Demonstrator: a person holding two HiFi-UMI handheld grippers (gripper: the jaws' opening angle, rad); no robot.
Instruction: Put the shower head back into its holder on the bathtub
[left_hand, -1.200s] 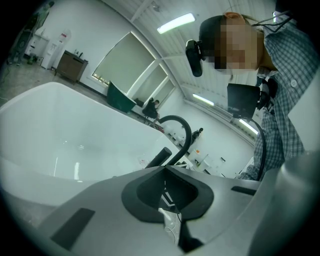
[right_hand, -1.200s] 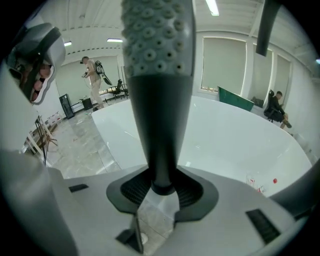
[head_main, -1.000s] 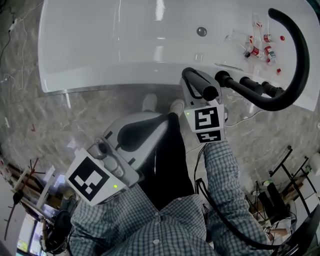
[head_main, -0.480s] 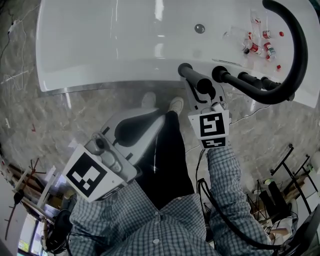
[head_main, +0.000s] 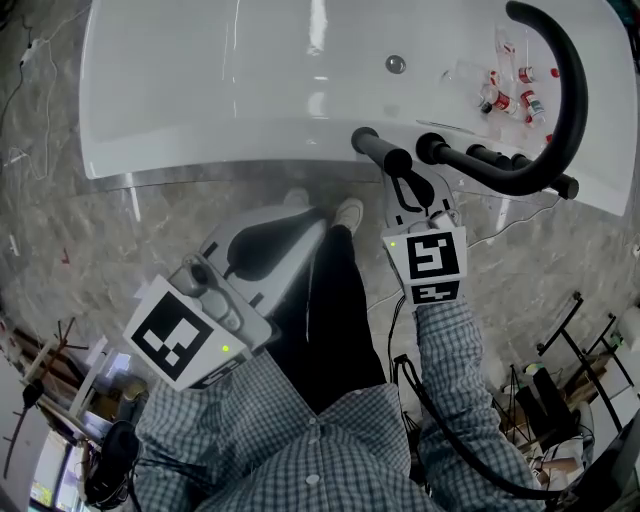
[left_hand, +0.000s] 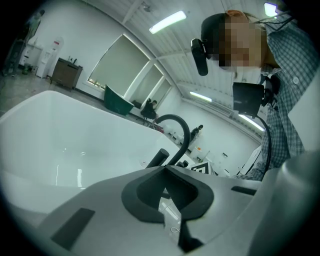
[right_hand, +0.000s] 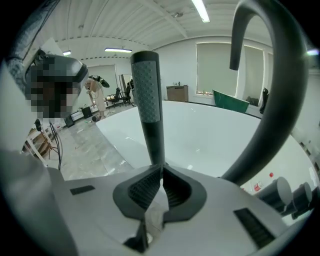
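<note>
A: Where is the shower head (head_main: 381, 156)?

B: On the near rim of the bathtub (head_main: 200, 90), standing as a black stick with a grey ribbed grip; it is the leftmost in a row of black fittings, with the knobs (head_main: 478, 154) just beside it and the arched spout (head_main: 566, 90) curving over the tub beyond them; in the right gripper view its foot is hidden behind the jaws, so I cannot tell how it sits in its holder.

A: And the right gripper (head_main: 403, 183)?

B: Just beside the shower head on the floor side, pointing at it; its jaws have just been closing, and the pads meet at the tips with nothing between them; the stick rises free just past the tips.

A: The left gripper (head_main: 318, 226)?

B: Well apart from the fittings, held over the marble floor (head_main: 130, 220) next to the person's dark trouser leg (head_main: 335, 320); its jaws are together too, and empty.

A: Anything else in the tub?

B: A round drain (head_main: 396, 65) in the bottom; a scatter of small red-capped bottles (head_main: 505, 95) at the right end, under the spout.
</note>
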